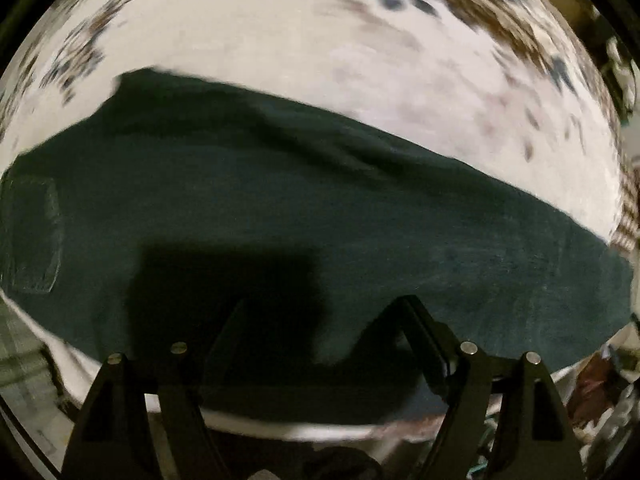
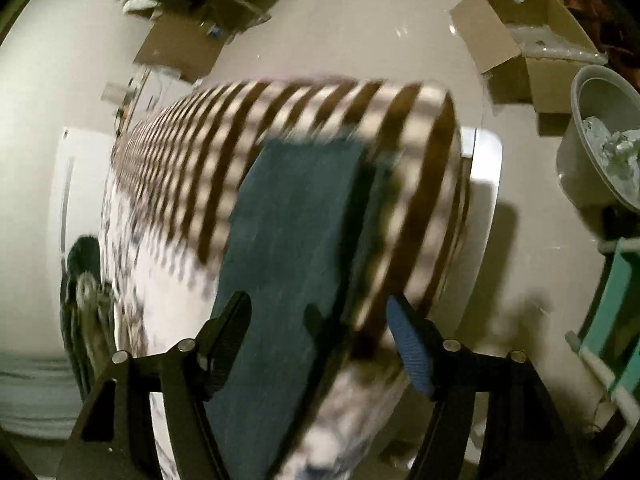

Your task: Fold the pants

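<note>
two open claws (image 1: 320,320) (image 2: 320,320) over one pair of pants (image 1: 280,208).

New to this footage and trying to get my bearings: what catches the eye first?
The dark green pants fill the left wrist view, spread flat on a pale patterned cloth. In the right view a pant leg runs across a brown-striped cover, between the open right tongs.

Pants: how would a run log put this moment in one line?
pants: spread flat on bed | left gripper: open, over pants | right gripper: open, at pants end | both views blurred
</note>
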The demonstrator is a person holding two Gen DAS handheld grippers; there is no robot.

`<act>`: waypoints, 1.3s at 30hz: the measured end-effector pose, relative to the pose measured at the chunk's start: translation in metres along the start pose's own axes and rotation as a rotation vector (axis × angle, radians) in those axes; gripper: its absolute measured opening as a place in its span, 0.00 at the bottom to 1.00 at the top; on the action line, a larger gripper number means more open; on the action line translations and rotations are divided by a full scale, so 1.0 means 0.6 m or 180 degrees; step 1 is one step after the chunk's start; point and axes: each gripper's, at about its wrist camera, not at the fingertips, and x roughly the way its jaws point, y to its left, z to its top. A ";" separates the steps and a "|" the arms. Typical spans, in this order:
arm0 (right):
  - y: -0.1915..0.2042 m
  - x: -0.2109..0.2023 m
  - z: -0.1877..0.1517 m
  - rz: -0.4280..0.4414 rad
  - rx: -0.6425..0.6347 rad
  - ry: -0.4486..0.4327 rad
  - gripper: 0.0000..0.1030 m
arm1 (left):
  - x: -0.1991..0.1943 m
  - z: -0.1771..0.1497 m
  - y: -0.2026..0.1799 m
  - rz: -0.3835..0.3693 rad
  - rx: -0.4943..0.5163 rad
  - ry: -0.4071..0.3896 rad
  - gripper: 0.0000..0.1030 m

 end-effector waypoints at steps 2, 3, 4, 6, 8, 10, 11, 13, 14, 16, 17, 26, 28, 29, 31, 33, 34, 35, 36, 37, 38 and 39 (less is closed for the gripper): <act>-0.016 0.013 0.028 0.0065 0.0050 -0.0049 0.61 | 0.019 -0.001 -0.017 0.0127 0.0079 0.0010 0.79; -0.024 0.023 0.034 0.0099 0.0104 -0.0054 0.59 | 0.020 -0.002 -0.021 0.0140 0.0074 -0.0025 0.82; -0.033 0.026 0.040 0.0172 0.0162 -0.0073 0.59 | 0.022 -0.002 -0.024 0.0132 0.0054 -0.0052 0.86; -0.041 0.032 0.050 0.0361 0.0212 -0.0167 0.59 | 0.026 -0.007 -0.025 0.0104 0.0021 -0.0056 0.92; -0.052 0.033 0.058 0.0612 0.0272 -0.0182 0.59 | 0.030 -0.006 -0.024 0.0076 -0.0020 -0.0045 1.00; -0.061 0.038 0.064 0.0820 0.0348 -0.0179 0.59 | 0.039 -0.002 -0.017 0.0132 -0.0064 -0.0020 1.00; -0.064 0.042 0.070 0.0936 0.0382 -0.0176 0.59 | 0.039 -0.004 -0.019 0.0169 -0.0106 -0.0032 1.00; -0.056 0.051 0.084 0.1088 0.0363 -0.0141 0.59 | 0.041 -0.007 -0.018 0.0182 -0.0162 -0.0063 1.00; -0.051 0.056 0.089 0.1107 0.0324 -0.0127 0.59 | 0.042 -0.008 -0.020 0.0181 -0.0205 -0.0065 1.00; -0.029 0.080 0.100 0.1069 0.0220 -0.0028 0.47 | 0.042 -0.014 -0.017 0.0180 -0.0239 -0.0082 1.00; -0.020 0.091 0.106 0.0991 0.0185 -0.0007 0.37 | 0.040 -0.022 -0.019 0.0180 -0.0236 -0.0091 1.00; 0.102 0.013 0.072 0.0600 -0.0487 -0.0186 0.08 | -0.025 -0.028 0.029 -0.0083 -0.0414 -0.0120 1.00; 0.147 -0.024 0.041 0.0667 -0.0694 -0.0234 0.08 | -0.053 -0.032 0.042 -0.0134 -0.0428 -0.0176 1.00; 0.177 -0.043 0.019 0.0720 -0.0819 -0.0250 0.08 | -0.072 -0.038 0.055 -0.0173 -0.0445 -0.0220 1.00; 0.222 -0.072 -0.023 0.0765 -0.1012 -0.0252 0.08 | -0.095 -0.043 0.073 -0.0206 -0.0462 -0.0279 1.00; 0.278 -0.086 -0.081 0.0824 -0.1276 -0.0228 0.08 | -0.121 -0.051 0.102 -0.0214 -0.0490 -0.0364 1.00; 0.294 -0.095 -0.106 0.0838 -0.1353 -0.0211 0.08 | -0.135 -0.049 0.124 -0.0208 -0.0519 -0.0397 1.00; 0.313 -0.095 -0.137 0.0849 -0.1452 -0.0177 0.08 | -0.142 -0.056 0.141 -0.0211 -0.0548 -0.0410 1.00; 0.336 -0.090 -0.174 0.0846 -0.1575 -0.0129 0.08 | -0.146 -0.061 0.157 -0.0213 -0.0578 -0.0413 1.00; 0.353 -0.086 -0.207 0.0839 -0.1677 -0.0088 0.08 | -0.147 -0.064 0.172 -0.0218 -0.0606 -0.0410 1.00; 0.375 -0.072 -0.252 0.0828 -0.1826 -0.0011 0.08 | -0.151 -0.074 0.198 -0.0212 -0.0651 -0.0394 1.00; 0.387 -0.062 -0.284 0.0820 -0.1922 0.0050 0.08 | -0.154 -0.072 0.219 -0.0197 -0.0685 -0.0392 1.00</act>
